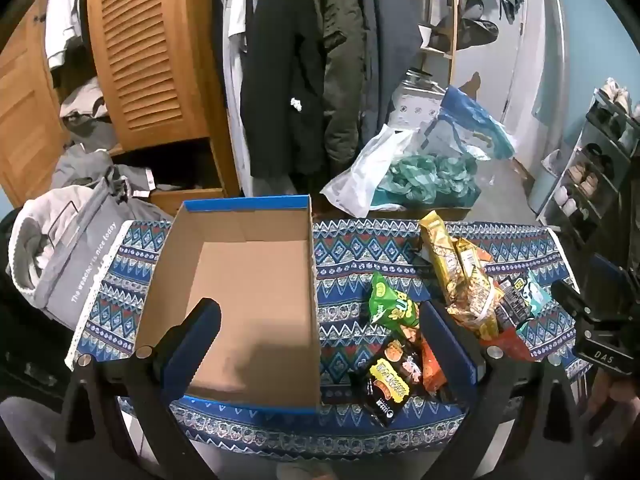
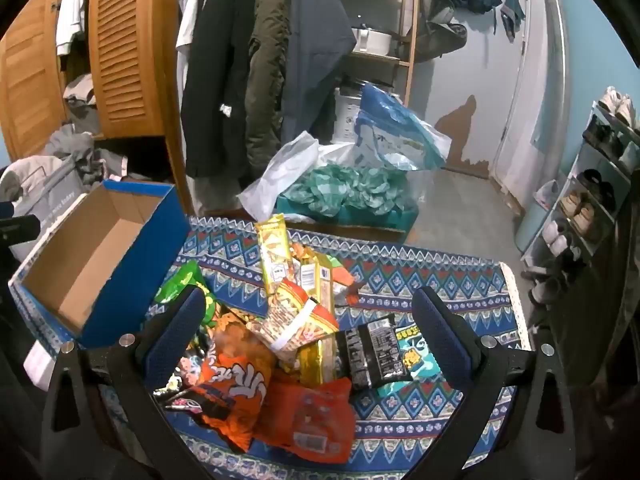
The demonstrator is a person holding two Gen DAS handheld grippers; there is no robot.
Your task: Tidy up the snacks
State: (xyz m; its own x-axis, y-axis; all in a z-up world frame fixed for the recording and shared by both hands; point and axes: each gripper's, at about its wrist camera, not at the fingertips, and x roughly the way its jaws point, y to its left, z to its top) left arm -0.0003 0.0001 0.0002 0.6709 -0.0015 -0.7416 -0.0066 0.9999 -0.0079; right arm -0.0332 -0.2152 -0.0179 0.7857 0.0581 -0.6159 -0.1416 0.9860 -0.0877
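While the empty blue cardboard box with its brown inside [image 1: 248, 312] sat straight ahead of the left hand-held gripper [image 1: 320, 344], that gripper hung wide open and held nothing. The right hand-held gripper [image 2: 308, 332] was also spread wide and empty, poised above the heap of crinkly snack packets [image 2: 280, 344] lying on the patterned cloth of the worktop [image 2: 440, 280], with the box off to its left. The packets overlapped, the orange bag [image 2: 236, 392] partly under others, so a closing grip would likely pinch two at once or slip off glossy film. A dragged packet might also knock the light box or pull the cloth askew.
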